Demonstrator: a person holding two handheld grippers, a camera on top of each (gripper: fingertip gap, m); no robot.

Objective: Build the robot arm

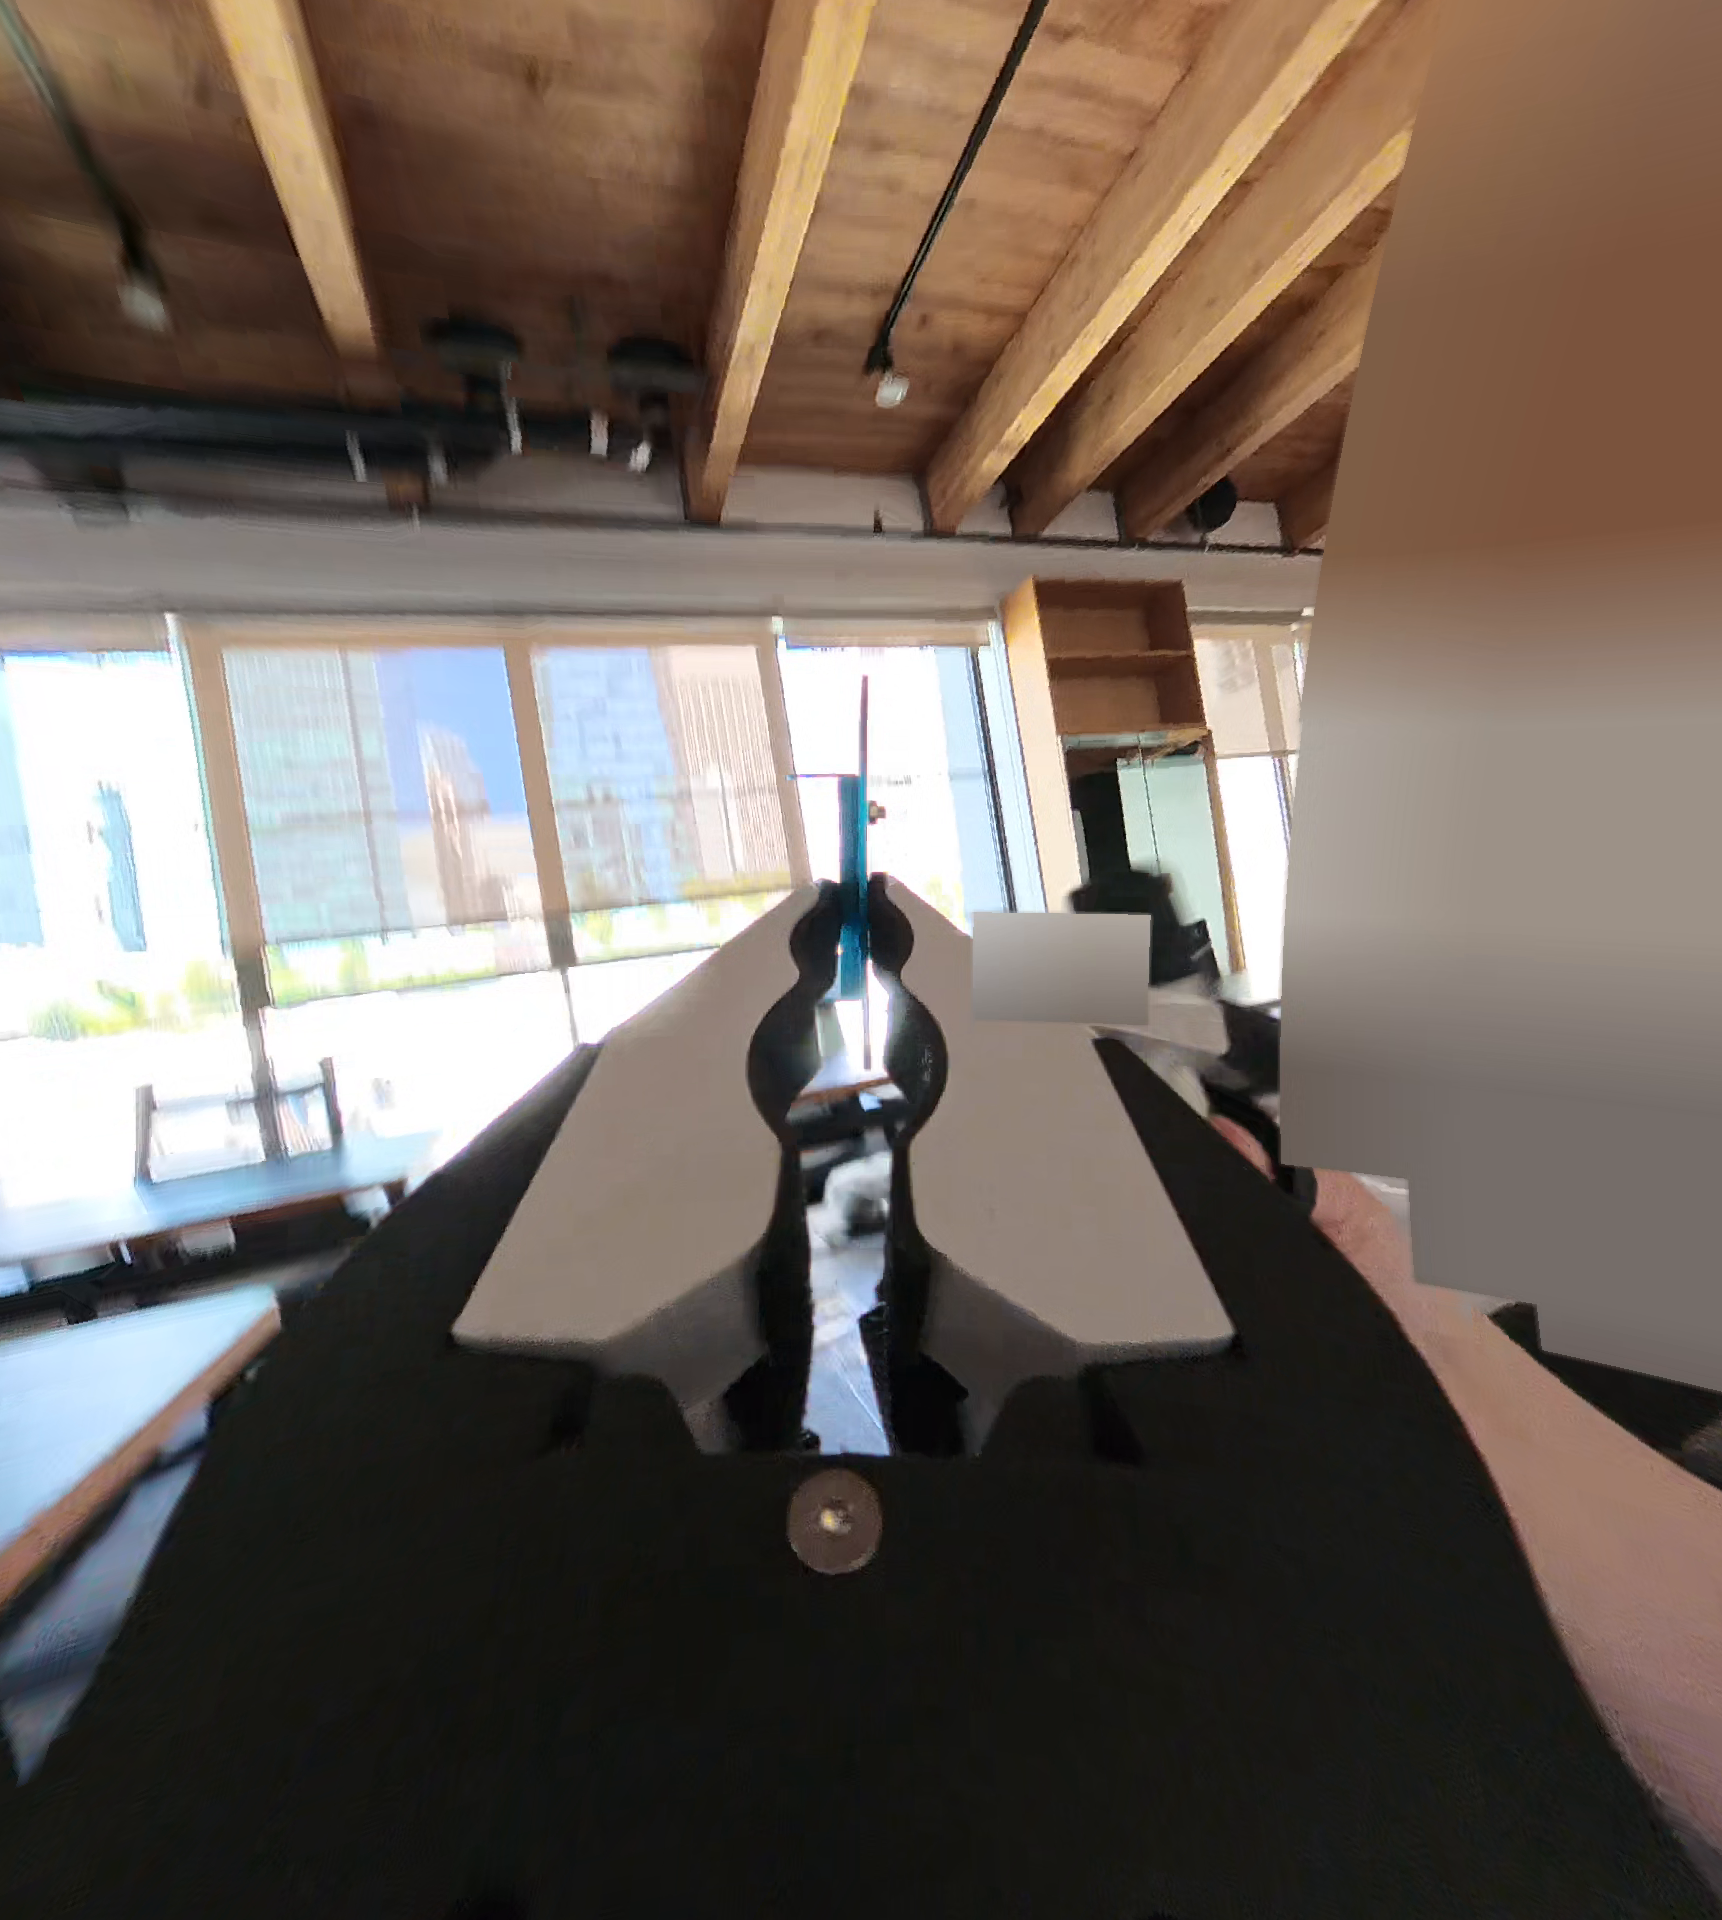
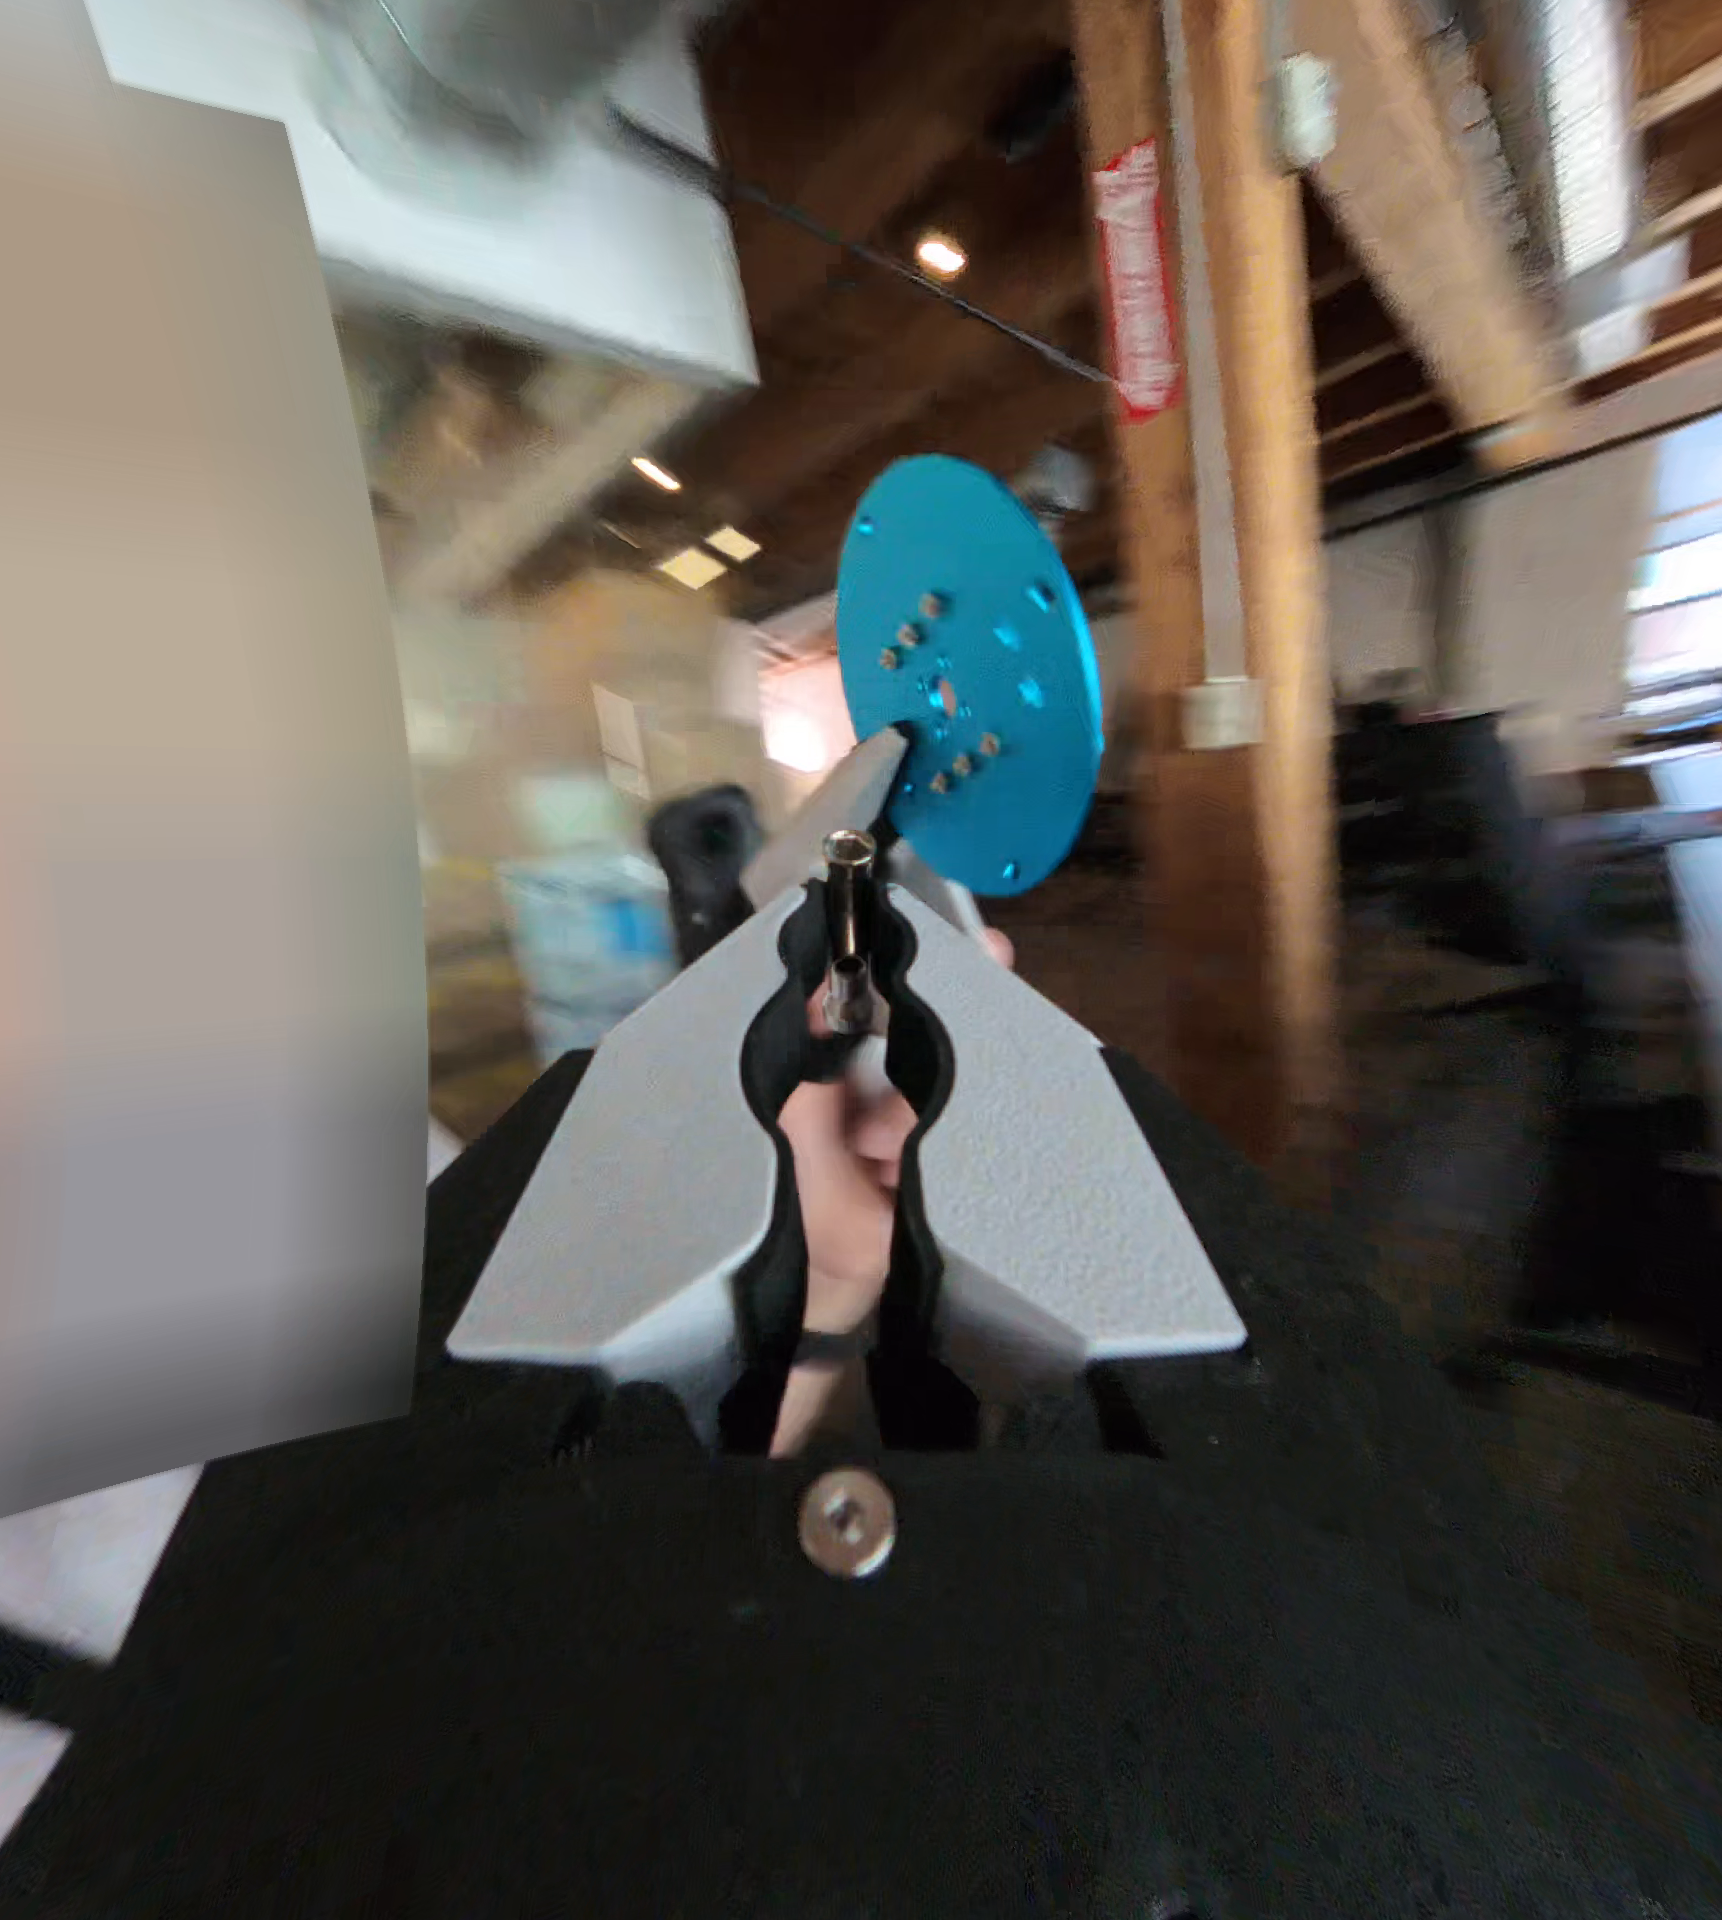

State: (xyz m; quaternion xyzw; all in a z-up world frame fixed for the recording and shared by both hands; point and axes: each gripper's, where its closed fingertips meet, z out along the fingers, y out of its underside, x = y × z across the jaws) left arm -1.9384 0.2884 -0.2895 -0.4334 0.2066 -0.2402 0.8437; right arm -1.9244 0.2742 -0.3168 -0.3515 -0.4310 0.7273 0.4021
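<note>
At frame centre, the left hand-held gripper [image 1: 844, 920] pinches a blue disc [image 1: 853, 883] edge-on. The right hand-held gripper [image 2: 849, 914] clamps a small metal standoff [image 2: 849, 899], just below the disc.

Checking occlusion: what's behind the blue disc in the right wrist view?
Behind the blue disc: blurred wooden ceiling and a wooden post. The left gripper clamps its lower-left edge. The disc's back face is hidden.

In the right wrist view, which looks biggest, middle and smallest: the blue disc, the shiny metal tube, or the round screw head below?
1. Blue disc, held farther off by the left gripper.
2. Metal tube, pinched in the right gripper.
3. Screw head, close to the camera, so really smaller than it looks.
</note>
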